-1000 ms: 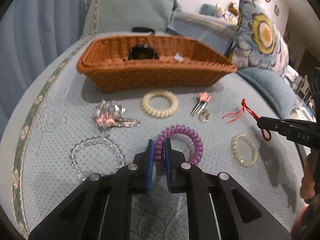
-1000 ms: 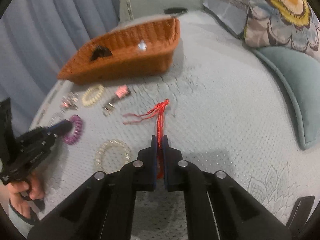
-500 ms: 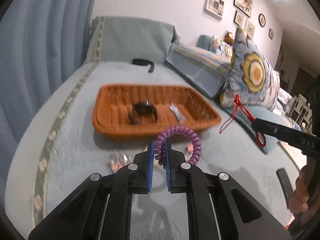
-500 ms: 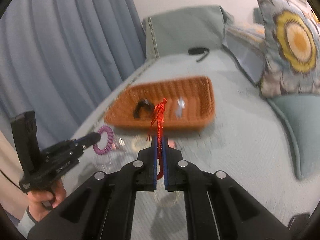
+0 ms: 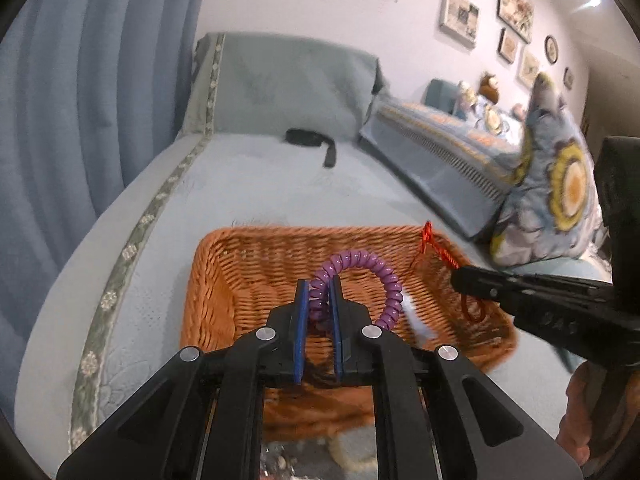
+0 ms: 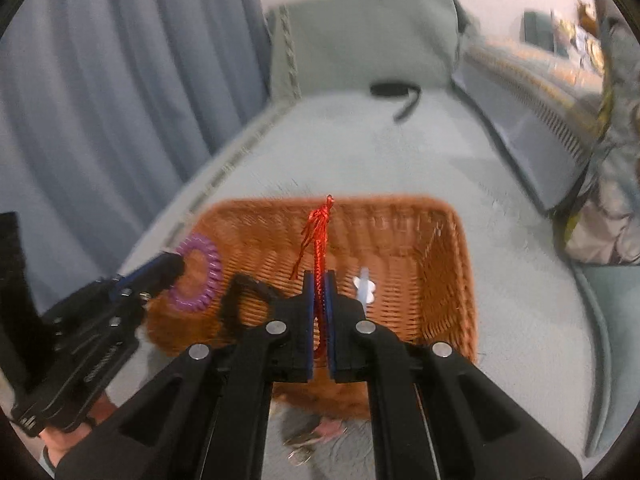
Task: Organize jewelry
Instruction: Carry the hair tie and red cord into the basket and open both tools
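In the left wrist view, the left gripper (image 5: 319, 286) has its blue-padded fingers clamped on a purple coiled spiral hair tie (image 5: 362, 278), whose loop arcs up and to the right above the fingertips, over the interior of an orange-brown woven wicker basket (image 5: 224, 280). The basket sits on a pale blue-grey quilted bed cover (image 5: 256, 184). At the right, the right gripper (image 5: 460, 278) reaches in over the basket's right side, pinching a red braided cord with a tassel (image 5: 434, 246), which rises above its tip and loops below it. A black strap (image 5: 312, 140) lies farther back on the cover near a grey-green cushion (image 5: 288, 84), and a flowered pillow (image 5: 560, 184) leans at the right. In the right wrist view, the right gripper (image 6: 319, 280) has its fingers closed tight on the red braided cord (image 6: 318, 232), whose tasselled end stands upright above the basket (image 6: 444, 264). Inside the basket lie a small white flower-shaped piece (image 6: 365, 285) and a dark curved object (image 6: 240, 292), partly hidden behind the gripper. At the left, the left gripper (image 6: 176, 266) holds the purple hair tie (image 6: 198, 274) over the basket's left rim. The blue curtain (image 6: 120, 80) hangs behind.
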Motion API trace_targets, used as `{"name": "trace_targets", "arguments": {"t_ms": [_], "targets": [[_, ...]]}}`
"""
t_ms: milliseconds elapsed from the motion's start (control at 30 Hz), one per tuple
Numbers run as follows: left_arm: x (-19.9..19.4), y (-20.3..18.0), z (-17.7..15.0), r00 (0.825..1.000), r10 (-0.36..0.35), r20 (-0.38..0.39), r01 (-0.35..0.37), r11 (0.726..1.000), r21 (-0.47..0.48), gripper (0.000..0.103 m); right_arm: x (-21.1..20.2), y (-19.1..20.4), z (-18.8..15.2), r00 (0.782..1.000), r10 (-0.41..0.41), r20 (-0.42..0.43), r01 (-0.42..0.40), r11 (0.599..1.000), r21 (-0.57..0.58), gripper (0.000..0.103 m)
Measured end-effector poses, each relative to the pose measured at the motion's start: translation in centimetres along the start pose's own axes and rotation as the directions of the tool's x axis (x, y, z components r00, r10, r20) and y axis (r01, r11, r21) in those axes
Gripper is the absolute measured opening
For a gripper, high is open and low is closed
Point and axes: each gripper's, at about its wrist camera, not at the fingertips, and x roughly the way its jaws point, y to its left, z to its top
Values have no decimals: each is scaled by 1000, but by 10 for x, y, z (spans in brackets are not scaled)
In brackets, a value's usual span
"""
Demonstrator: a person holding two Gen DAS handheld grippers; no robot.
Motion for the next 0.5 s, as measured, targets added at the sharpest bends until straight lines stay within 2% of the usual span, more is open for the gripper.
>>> {"name": "trace_targets", "arguments": {"t_ms": [67, 200, 367, 433, 500], "targets": [[13, 3, -4, 1000, 3, -22, -4, 1000, -8, 8, 21, -7, -2, 998, 21, -53, -20, 999, 27, 3], [25, 5, -11, 999, 3, -50, -3, 1000, -15, 8, 41, -16, -9, 995, 13, -98, -9, 999, 46, 4], [26, 6, -18, 998, 10, -56, -11, 1000, -16, 10, 44, -24, -15, 991, 49, -122, -38, 995, 88, 4], [17, 7, -18, 999, -1, -41, 0, 1000, -19, 29, 37, -24, -14, 994, 30, -108, -22, 997, 77, 9], [2, 8, -18, 1000, -14, -13, 14, 1000, -14, 32, 26, -24, -15, 996, 26, -91, -20, 997, 72, 18]]}}
